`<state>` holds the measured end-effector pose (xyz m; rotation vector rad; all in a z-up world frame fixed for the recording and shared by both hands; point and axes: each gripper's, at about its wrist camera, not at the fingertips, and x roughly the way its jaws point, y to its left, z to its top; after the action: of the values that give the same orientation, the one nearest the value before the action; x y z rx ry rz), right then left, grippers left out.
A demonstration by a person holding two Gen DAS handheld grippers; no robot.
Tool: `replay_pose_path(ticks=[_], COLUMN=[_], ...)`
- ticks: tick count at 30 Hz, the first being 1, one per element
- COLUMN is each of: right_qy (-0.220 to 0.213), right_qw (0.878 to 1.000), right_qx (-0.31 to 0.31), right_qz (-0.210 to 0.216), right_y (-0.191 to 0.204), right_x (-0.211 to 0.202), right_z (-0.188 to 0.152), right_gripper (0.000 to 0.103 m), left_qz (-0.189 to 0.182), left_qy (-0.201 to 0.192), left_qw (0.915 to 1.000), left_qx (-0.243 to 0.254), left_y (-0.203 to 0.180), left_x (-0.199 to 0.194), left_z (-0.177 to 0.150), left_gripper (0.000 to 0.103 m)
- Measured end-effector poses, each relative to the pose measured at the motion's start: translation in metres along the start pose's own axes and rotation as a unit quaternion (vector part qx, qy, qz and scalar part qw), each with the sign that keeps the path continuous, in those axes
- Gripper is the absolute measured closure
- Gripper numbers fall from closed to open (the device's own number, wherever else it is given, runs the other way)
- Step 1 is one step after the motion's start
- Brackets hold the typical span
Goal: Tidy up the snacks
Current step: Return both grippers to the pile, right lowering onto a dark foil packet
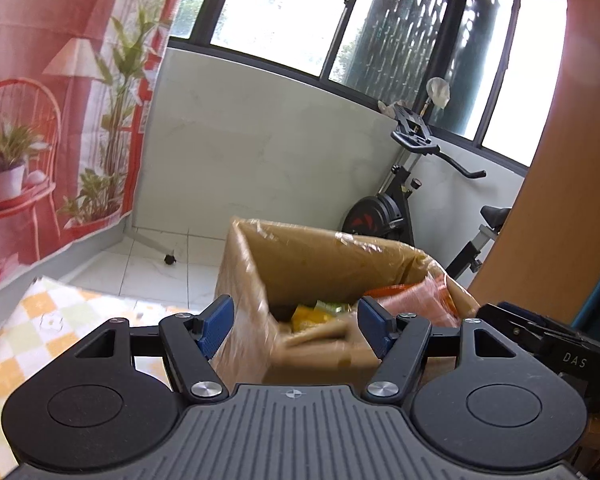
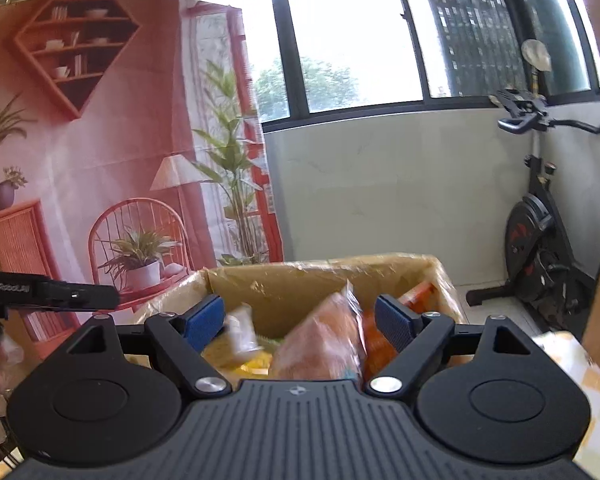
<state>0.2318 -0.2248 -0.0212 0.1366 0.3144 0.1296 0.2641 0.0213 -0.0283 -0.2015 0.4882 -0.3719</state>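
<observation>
An open cardboard box [image 1: 300, 256] stands ahead of both grippers, with snack packs inside it. In the left wrist view I see yellow and orange packs [image 1: 312, 314] low in the box. My left gripper [image 1: 296, 322] is open and empty, close to the box's near wall. In the right wrist view the box [image 2: 300, 280] holds an orange-pink bag [image 2: 320, 344], an orange pack [image 2: 380, 344] and a yellow pack [image 2: 236, 354]. My right gripper [image 2: 300, 324] is open over the box, and the blurred bag lies between its fingers, not gripped.
A checked yellow-white cloth [image 1: 40, 328] covers the surface left of the box. An exercise bike [image 2: 540, 248] stands at the right by the white wall. A red printed backdrop [image 2: 100, 140] hangs at the left. The other gripper [image 1: 548, 340] shows at the right edge.
</observation>
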Motion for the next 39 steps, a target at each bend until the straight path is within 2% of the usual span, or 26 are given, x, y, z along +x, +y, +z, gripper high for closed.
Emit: replay_pose_path(ticks=[5, 10, 16, 21, 24, 28, 33, 34, 36, 39], right_qy=[0.009, 0.038, 0.111, 0.157, 0.203, 0.225, 0.242, 0.246, 0.256, 0.248], right_qw=[1.0, 0.999, 0.994, 0.988, 0.979, 0.973, 0.965, 0.963, 0.961, 0.963], right_qx=[0.016, 0.019, 0.016, 0.016, -0.007, -0.033, -0.086, -0.085, -0.081, -0.071], right_qz=[0.01, 0.006, 0.001, 0.005, 0.026, 0.049, 0.062, 0.063, 0.065, 0.072], right_y=[-0.002, -0.003, -0.001, -0.001, 0.006, 0.019, 0.035, 0.036, 0.035, 0.029], right_x=[-0.032, -0.043, -0.028, -0.009, 0.01, 0.028, 0.048, 0.052, 0.057, 0.051], right_z=[-0.019, -0.045, -0.083, -0.112, -0.13, -0.148, -0.166, -0.168, -0.172, -0.176], right_gripper=[0.018, 0.02, 0.03, 0.033, 0.033, 0.033, 0.039, 0.041, 0.055, 0.057], left_qz=[0.006, 0.003, 0.014, 0.025, 0.035, 0.041, 0.047, 0.047, 0.047, 0.043], left_qy=[0.004, 0.03, 0.075, 0.098, 0.106, 0.118, 0.135, 0.137, 0.143, 0.152], left_qw=[0.9999, 0.9995, 0.997, 0.9946, 0.9934, 0.9916, 0.989, 0.9887, 0.988, 0.9865], left_qx=[0.016, 0.004, -0.009, -0.023, -0.025, -0.034, -0.036, -0.036, -0.036, -0.044], left_y=[0.001, 0.005, 0.01, 0.021, 0.028, 0.032, 0.032, 0.031, 0.03, 0.031], left_x=[-0.02, -0.012, 0.014, 0.023, 0.026, 0.027, 0.029, 0.029, 0.031, 0.034], left_z=[-0.023, -0.045, -0.074, -0.087, -0.092, -0.105, -0.115, -0.116, -0.119, -0.122], left_gripper=[0.033, 0.033, 0.034, 0.037, 0.037, 0.037, 0.037, 0.037, 0.037, 0.038])
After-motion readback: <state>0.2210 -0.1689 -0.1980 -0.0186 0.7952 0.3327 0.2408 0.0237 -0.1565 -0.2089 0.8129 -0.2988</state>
